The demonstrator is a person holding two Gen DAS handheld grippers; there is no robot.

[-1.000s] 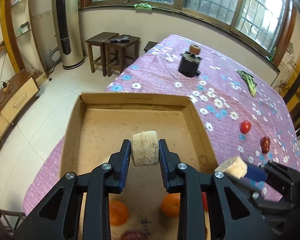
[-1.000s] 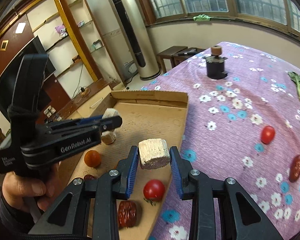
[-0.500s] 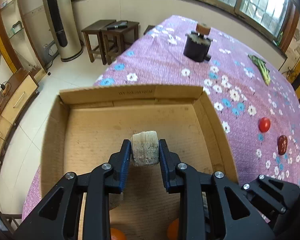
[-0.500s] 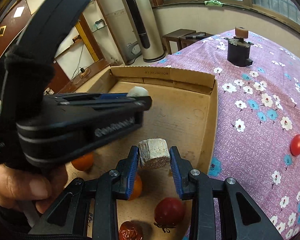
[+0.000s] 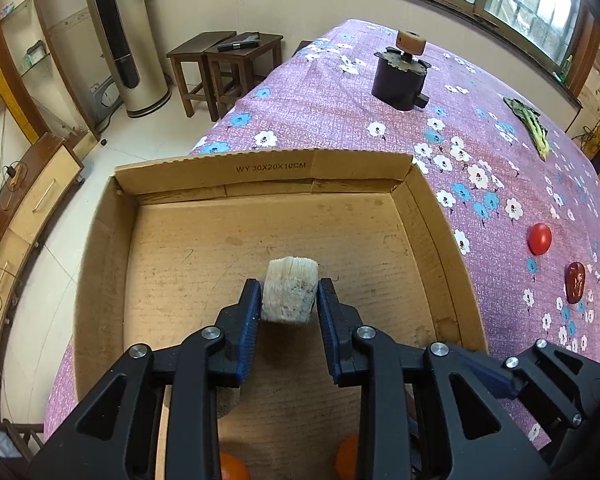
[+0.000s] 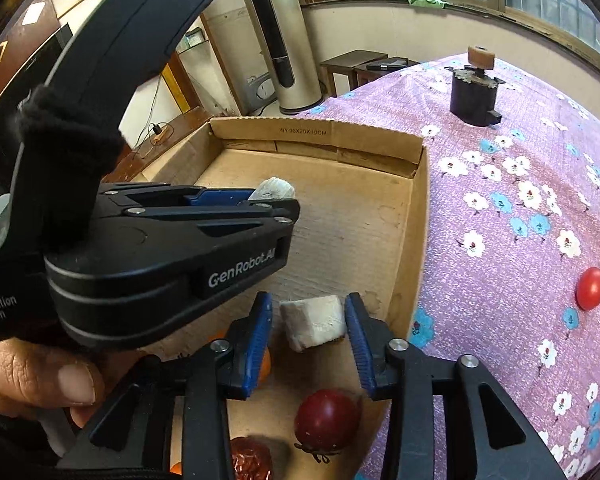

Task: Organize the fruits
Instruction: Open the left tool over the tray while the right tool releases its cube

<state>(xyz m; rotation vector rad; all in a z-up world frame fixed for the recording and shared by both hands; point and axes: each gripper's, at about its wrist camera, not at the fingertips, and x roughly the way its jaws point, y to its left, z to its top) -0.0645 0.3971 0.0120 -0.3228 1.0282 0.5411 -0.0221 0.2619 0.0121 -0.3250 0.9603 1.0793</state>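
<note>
My left gripper [image 5: 288, 296] is shut on a pale fibrous cut chunk [image 5: 289, 294] and holds it over the middle of the open cardboard box [image 5: 260, 168]. My right gripper [image 6: 308, 316] stands over the box's near right part. Its jaws stand apart with a gap on the left side of a second pale chunk [image 6: 314, 322], which looks loose between them. In the right wrist view the left gripper [image 6: 274, 200] crosses the left side with its chunk [image 6: 272, 190]. A dark red tomato [image 6: 326, 420], a wrinkled red date [image 6: 252, 458] and orange fruit [image 6: 264, 362] lie in the box.
On the purple flowered cloth [image 5: 340, 120] outside the box lie a red tomato [image 5: 539, 239], a red date [image 5: 575, 282], a green vegetable [image 5: 532, 124] and a black pot with a wooden knob [image 5: 402, 78]. Stools [image 5: 224, 60] stand beyond the table's far edge.
Both grippers moved forward and lower into the box. The right gripper's jaws widened around its chunk, which now sits tilted and lower. The left gripper still clamps its chunk.
</note>
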